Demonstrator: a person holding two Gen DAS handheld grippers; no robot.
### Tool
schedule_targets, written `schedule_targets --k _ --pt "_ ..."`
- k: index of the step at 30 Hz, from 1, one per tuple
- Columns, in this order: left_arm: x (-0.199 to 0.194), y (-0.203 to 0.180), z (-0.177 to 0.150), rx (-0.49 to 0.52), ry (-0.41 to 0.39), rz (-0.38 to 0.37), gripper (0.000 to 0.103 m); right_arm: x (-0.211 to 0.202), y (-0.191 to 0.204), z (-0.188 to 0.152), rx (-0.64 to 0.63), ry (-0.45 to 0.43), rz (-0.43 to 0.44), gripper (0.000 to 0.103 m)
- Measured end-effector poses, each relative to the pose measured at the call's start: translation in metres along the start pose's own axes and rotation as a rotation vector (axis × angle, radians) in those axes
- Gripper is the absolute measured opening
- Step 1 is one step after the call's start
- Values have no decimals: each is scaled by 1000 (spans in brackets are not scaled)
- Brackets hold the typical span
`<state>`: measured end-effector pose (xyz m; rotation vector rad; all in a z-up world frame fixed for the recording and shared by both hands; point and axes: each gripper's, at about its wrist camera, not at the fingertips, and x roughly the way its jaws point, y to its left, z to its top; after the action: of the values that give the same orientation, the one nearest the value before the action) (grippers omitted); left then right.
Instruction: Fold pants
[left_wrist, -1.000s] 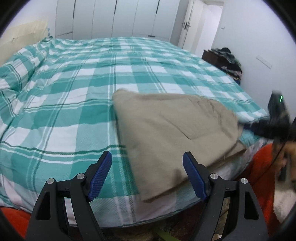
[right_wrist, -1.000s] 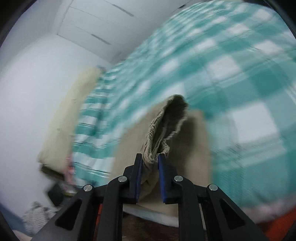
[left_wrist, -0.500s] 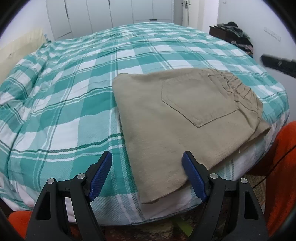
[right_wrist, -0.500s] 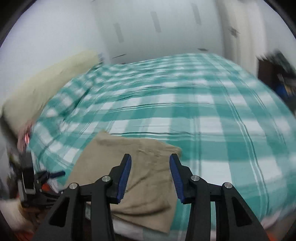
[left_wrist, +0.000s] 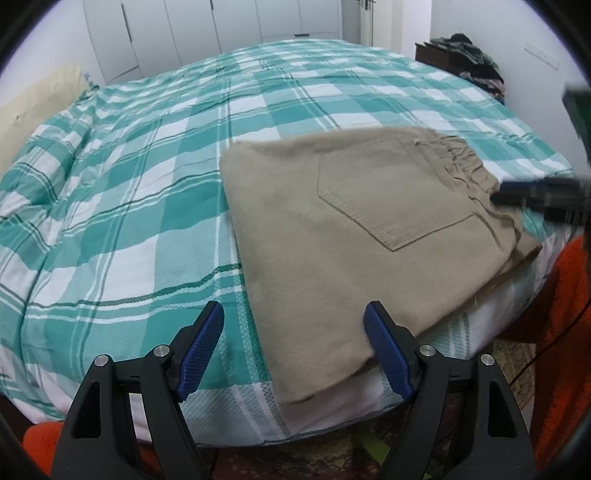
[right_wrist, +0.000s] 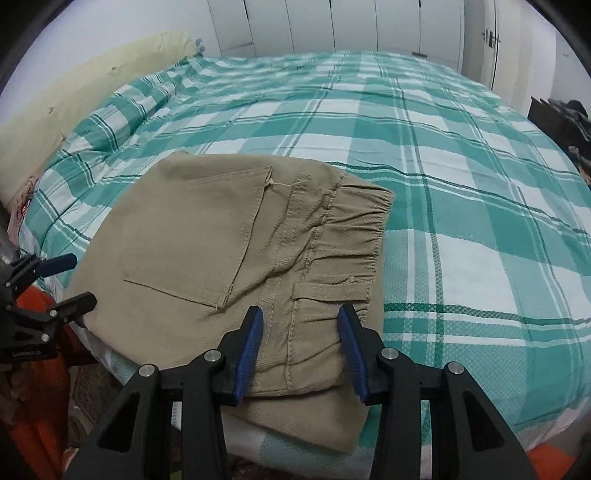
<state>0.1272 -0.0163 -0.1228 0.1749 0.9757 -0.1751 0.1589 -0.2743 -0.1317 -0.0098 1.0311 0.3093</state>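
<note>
I'm holding both grippers, left (left_wrist: 293, 347) and right (right_wrist: 301, 349), spread and empty over soft, limp pants (right_wrist: 221, 251); I'm judging the thick waistband (right_wrist: 354, 236) the best hold

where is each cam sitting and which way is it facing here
Left wrist: sits on the left gripper, looks down over the bed edge at the fold end of the pants; its own open fingers show, plus the right gripper at the far edge.
Right wrist: sits on the right gripper, looks down at the waistband; its own open fingers show, with the left gripper at the side.
Shared: pants, bed, wardrobe, each other's gripper.
</note>
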Motion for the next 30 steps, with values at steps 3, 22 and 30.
schedule_targets --k 3,22,30 --pt "3 0 2 -5 4 -15 80 -27 -2 32 -7 -64 26 43" --pt "2 8 11 -86 38 46 91 -35 -13 31 -12 -119 133 43" --pt "8 6 3 -84 72 53 91 -3 5 -28 -17 -8 132 43"
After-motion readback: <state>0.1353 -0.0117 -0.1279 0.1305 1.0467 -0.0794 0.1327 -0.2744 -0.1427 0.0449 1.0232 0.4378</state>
